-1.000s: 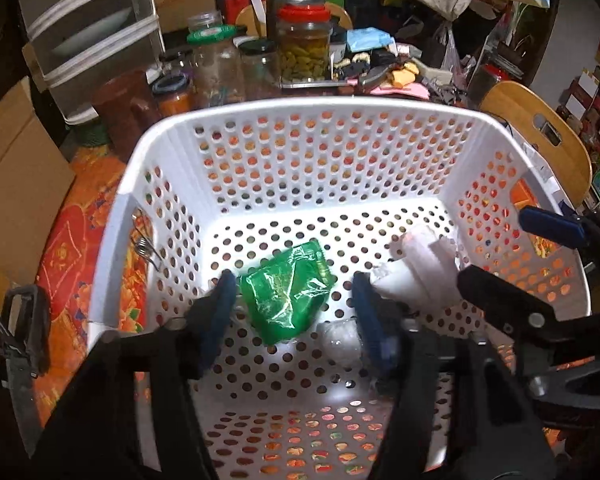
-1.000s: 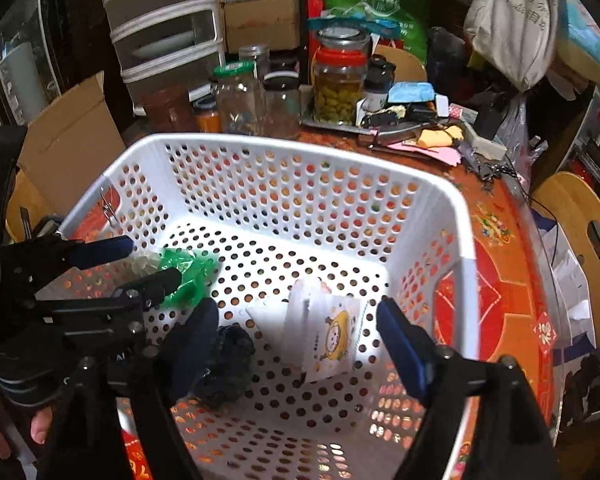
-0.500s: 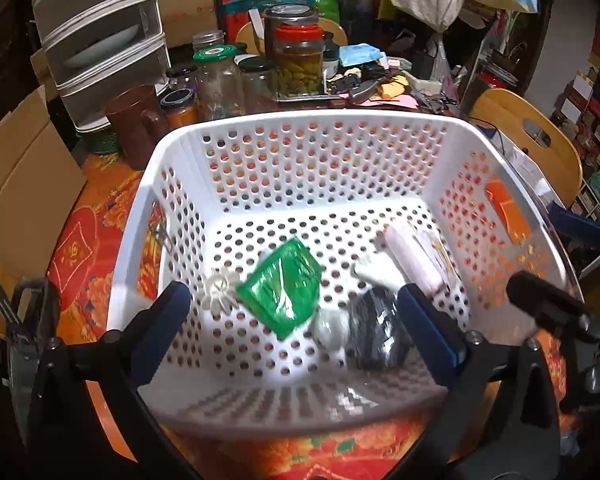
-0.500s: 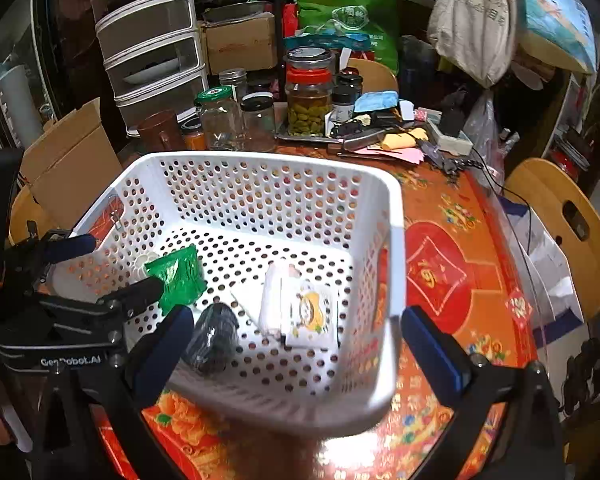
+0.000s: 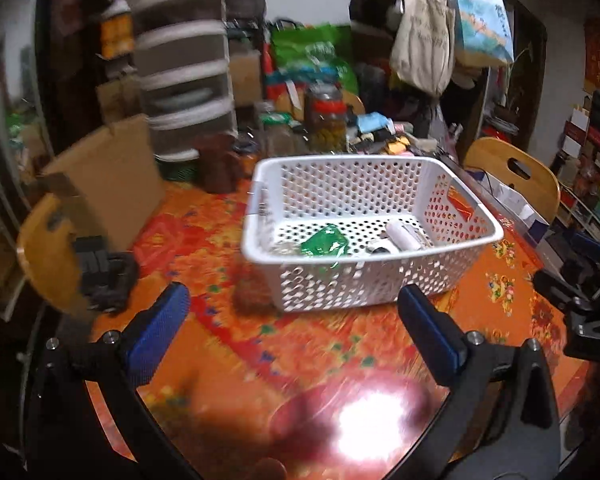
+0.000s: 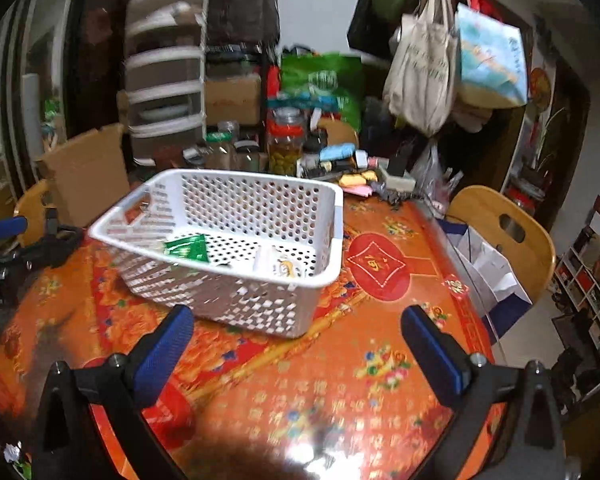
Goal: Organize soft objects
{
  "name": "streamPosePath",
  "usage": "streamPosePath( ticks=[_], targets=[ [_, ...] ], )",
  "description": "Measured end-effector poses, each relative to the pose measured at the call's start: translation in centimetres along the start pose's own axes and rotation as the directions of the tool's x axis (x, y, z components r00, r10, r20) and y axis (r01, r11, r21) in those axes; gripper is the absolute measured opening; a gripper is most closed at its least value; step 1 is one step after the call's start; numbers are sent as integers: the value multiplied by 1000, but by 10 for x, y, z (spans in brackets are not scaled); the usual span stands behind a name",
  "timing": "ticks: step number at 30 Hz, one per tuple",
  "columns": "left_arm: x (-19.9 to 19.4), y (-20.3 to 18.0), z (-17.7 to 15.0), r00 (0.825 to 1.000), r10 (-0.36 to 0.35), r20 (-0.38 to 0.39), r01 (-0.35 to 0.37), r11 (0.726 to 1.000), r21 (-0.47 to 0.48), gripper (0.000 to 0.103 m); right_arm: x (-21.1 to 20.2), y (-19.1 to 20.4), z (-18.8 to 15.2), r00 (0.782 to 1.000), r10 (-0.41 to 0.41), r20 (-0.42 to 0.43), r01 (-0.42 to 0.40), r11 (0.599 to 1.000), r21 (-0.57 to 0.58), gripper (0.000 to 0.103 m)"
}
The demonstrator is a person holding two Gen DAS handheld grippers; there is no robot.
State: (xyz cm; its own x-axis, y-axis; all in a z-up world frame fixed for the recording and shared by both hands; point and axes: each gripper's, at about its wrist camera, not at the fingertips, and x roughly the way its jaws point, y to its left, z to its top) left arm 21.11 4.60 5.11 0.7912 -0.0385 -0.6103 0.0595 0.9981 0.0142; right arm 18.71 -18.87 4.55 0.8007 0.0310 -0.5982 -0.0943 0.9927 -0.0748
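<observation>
A white perforated basket [image 5: 456,248] [image 6: 320,236] stands on the orange patterned table. Inside lie a green packet [image 5: 324,242] [image 6: 188,248], a white tissue pack with a cartoon print [image 5: 402,234] [image 6: 282,266] and a dark bundle, mostly hidden behind the near wall. My left gripper [image 5: 296,328] is open and empty, well back from the basket's near side. My right gripper [image 6: 300,338] is open and empty, back from the basket's near right corner. Each gripper shows at the edge of the other's view [image 5: 580,280] [image 6: 8,248].
Glass jars [image 6: 286,142], plastic drawers [image 6: 164,80] and a cardboard box [image 5: 112,176] crowd the far table. Wooden chairs [image 6: 504,232] [image 5: 48,248] stand at both sides. Bags [image 6: 424,68] hang at the back. A black object [image 5: 104,272] lies at the table's left edge.
Both grippers have pulled up and back out of the basket, leaving the soft items inside. The left jaws went from narrow to wide open.
</observation>
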Motion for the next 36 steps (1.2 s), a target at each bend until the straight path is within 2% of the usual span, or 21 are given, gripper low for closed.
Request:
streamPosePath(
  ticks=[4, 6, 8, 10, 14, 17, 19, 24, 30, 36],
  targets=[
    [-42, 7, -35, 999, 19, 31, -18, 1000, -16, 103, -56, 8, -35, 991, -9, 134, 9, 1000, -2, 103],
    [-62, 8, -51, 998, 34, 45, -34, 999, -22, 103, -77, 11, -48, 987, 2, 161, -5, 1000, 17, 103],
    [-84, 6, -65, 997, 27, 70, -26, 999, -20, 103, -98, 12, -63, 984, 47, 172, -54, 998, 41, 103],
    [-108, 1, -76, 995, 8, 97, -6, 1000, -18, 103, -115, 15, -70, 981, 58, 183, -67, 997, 46, 103],
    [-147, -13, -87, 992, -28, 121, 30, 999, -12, 103, -151, 24, -72, 981, 72, 180, -78, 997, 24, 103],
    [-169, -25, -91, 991, -31, 129, 32, 999, -8, 103, -175, 26, -72, 975, 136, 176, -142, 990, 23, 103],
    [-179, -34, -93, 990, -48, 129, 49, 999, -5, 103, -184, 27, -72, 978, 121, 171, -128, 991, 29, 103],
    [-181, -46, -96, 991, -39, 125, 41, 999, -12, 103, -178, 27, -75, 985, 105, 140, -111, 993, 36, 103],
    [-159, -53, -94, 996, -39, 74, 39, 999, -7, 103, -161, 23, -77, 989, 107, 105, -112, 993, 44, 103],
    [-148, -51, -92, 997, -42, 62, 43, 999, -8, 103, -155, 22, -78, 991, 106, 87, -111, 993, 48, 103]
  ],
)
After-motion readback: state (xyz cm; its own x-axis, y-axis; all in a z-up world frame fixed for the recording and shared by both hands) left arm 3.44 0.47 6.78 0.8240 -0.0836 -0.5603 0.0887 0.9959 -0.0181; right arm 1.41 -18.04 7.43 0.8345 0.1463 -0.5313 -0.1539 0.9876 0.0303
